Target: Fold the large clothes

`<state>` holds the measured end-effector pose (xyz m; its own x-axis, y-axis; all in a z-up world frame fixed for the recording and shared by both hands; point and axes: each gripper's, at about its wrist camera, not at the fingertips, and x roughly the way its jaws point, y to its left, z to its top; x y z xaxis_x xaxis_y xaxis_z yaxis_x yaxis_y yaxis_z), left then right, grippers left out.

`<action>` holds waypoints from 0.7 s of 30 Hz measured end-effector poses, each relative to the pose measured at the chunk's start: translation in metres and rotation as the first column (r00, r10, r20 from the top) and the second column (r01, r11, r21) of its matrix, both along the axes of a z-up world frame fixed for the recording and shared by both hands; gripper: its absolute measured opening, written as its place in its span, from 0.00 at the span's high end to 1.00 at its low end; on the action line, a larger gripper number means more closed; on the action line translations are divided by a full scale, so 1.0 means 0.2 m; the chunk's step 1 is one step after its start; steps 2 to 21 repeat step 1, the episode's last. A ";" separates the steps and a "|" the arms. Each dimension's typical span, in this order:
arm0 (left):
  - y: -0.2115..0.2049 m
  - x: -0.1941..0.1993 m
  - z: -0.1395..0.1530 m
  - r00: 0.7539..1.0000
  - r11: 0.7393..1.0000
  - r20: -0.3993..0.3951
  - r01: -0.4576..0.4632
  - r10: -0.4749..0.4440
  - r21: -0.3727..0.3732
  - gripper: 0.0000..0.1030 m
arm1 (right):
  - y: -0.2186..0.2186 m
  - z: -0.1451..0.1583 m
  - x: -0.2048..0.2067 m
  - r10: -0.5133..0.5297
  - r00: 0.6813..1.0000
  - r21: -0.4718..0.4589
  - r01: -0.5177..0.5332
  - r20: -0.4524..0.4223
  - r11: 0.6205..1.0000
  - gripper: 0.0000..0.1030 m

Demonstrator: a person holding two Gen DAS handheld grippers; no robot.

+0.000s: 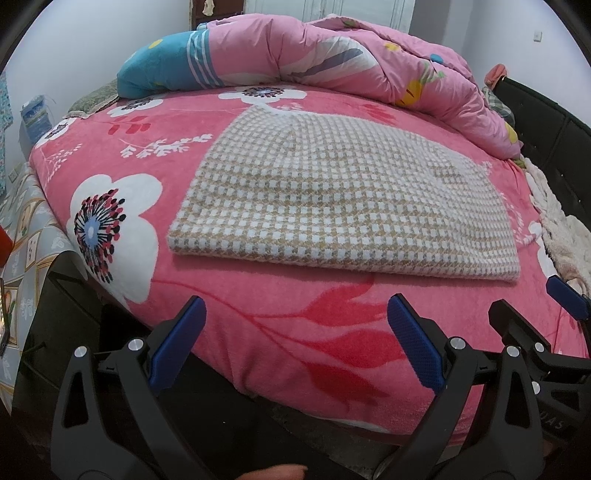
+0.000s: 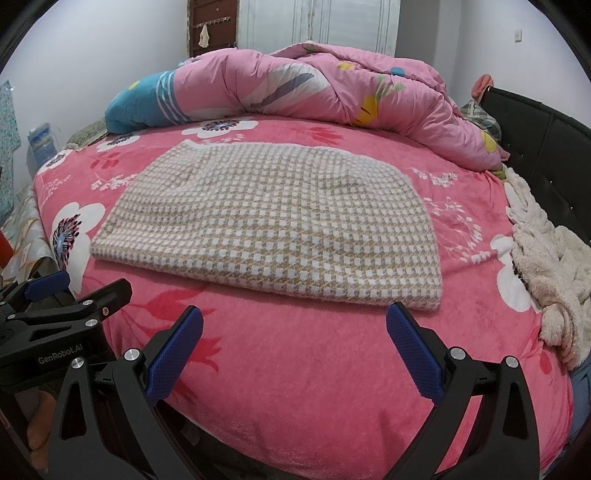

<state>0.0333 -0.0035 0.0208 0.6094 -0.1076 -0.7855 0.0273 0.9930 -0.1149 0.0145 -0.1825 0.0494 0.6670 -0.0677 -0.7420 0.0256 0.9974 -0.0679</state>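
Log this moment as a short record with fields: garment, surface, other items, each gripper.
garment: checked beige-and-white garment, folded flat, lying mid-bed
surface: pink floral blanket covering the bed
other items: pink quilt bunched along the far side; cream fleece heaped at the right edge
left gripper: jaws wide apart, empty, short of the garment's near edge
right gripper: jaws wide apart, empty, near the garment's right corner, not touching

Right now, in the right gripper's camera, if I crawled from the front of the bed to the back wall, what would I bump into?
Near to far: right gripper open over the pink flowered blanket → folded checked garment → rumpled pink quilt → white wardrobe doors.
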 end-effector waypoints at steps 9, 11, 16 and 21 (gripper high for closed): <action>0.00 0.00 0.00 1.000 1.000 -0.001 0.000 0.000 -0.001 0.08 | 0.00 0.00 0.00 0.000 1.000 0.000 0.000 0.000 1.000 0.06; 0.00 0.00 0.00 1.000 1.000 -0.001 0.000 0.000 -0.001 0.08 | 0.00 0.00 0.00 0.000 1.000 0.000 0.000 0.000 1.000 0.06; 0.00 0.00 0.00 1.000 1.000 -0.001 0.000 0.000 -0.001 0.08 | 0.00 0.00 0.00 0.000 1.000 0.000 0.000 0.000 1.000 0.06; 0.00 0.00 0.00 1.000 1.000 -0.001 0.000 0.000 -0.001 0.08 | 0.00 0.00 0.00 0.000 1.000 0.000 0.000 0.000 1.000 0.06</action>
